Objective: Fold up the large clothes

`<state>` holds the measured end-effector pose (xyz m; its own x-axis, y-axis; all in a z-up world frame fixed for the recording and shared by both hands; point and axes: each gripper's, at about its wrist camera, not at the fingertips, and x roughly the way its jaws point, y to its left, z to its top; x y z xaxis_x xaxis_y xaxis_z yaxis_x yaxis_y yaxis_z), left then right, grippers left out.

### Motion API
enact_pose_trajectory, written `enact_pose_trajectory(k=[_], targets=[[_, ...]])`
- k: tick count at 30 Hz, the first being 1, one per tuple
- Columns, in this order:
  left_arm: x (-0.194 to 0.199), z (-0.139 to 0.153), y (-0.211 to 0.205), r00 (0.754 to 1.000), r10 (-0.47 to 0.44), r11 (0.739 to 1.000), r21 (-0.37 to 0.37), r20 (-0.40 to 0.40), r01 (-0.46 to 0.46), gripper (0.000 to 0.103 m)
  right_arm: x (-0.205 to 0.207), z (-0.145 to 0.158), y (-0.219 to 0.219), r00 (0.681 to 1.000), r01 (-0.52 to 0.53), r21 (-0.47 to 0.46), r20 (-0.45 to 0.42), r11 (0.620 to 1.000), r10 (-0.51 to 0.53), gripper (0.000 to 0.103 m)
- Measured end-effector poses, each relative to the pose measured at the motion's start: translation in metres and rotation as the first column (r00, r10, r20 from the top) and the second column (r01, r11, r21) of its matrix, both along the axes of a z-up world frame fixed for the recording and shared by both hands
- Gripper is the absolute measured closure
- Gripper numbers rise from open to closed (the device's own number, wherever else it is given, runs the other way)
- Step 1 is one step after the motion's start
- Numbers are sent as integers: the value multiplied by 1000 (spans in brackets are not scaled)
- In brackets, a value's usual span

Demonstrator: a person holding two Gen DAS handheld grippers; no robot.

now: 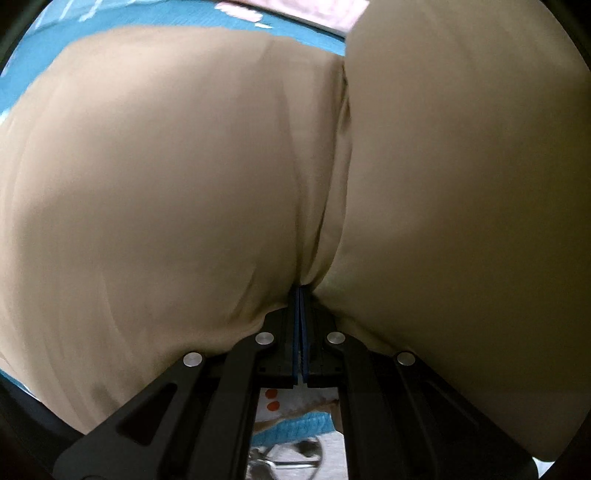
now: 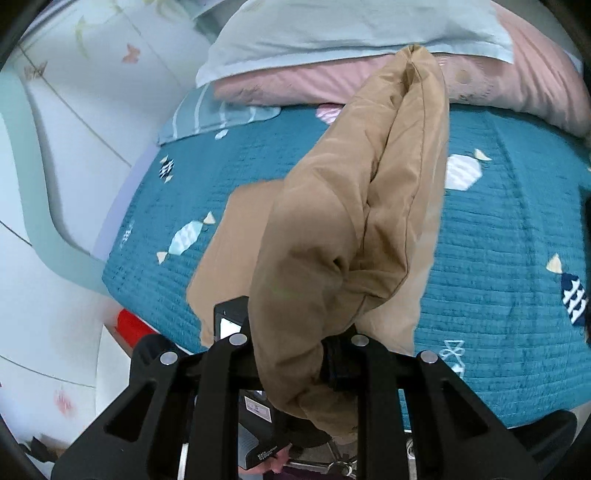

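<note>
The big tan coat (image 2: 332, 229) is lifted up over the bed (image 2: 498, 277), which has a blue-green quilt with candy and fish shapes on it. Part of the coat lies flat on the quilt, toward 7 o'clock from the lifted part, and the rest hangs in a puffy bunch from the right gripper (image 2: 295, 354). Its fingers are a little way apart, with a thick roll of cloth squeezed between them.

In the left wrist view the coat fills almost everything. The left gripper (image 1: 300, 295) has its blue fingers (image 1: 305, 332) pressed nearly all the way together on a thin pinch of cloth — the folds run up and away from that spot toward 12 o'clock.

The coat looks soft and puffy, like it has padding inside. It bends and sags wherever nothing holds it. It is probably not very heavy, but it is bulky. The outside looks smooth and a bit shiny, so it might slip out of a small pinch.

A seam or a thick edge is likely the best place to hold — the cloth is doubled there and gives the fingers more to bite on. Holding two far-apart spots should keep it spread.

A pink blanket (image 2: 295, 81) and a pale blue pillow (image 2: 351, 33) sit at 12 o'clock on the bed.
</note>
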<state>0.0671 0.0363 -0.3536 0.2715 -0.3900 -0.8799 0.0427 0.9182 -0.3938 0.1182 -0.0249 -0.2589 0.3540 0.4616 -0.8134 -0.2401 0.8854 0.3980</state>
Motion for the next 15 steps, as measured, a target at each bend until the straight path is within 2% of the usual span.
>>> enact_pose_trajectory(k=[3,6,9,12,15], targets=[[-4,3,17,999,26,999,-41,-26,-27,101,3,-1,20,1000,-9,-8,-1,1000,9,84],[-10,16,34,998,48,998,-38,-34,-49,101,3,0,42,1000,-11,-24,4,1000,11,84],[-17,33,53,998,52,999,4,-26,-52,101,5,2,56,1000,-23,-18,-2,1000,22,84],[-29,55,71,999,46,996,82,6,-46,100,7,3,74,998,-57,-45,-9,997,57,84],[-42,67,87,997,75,988,137,-11,-73,100,9,1,89,995,-92,-18,-28,996,92,83]])
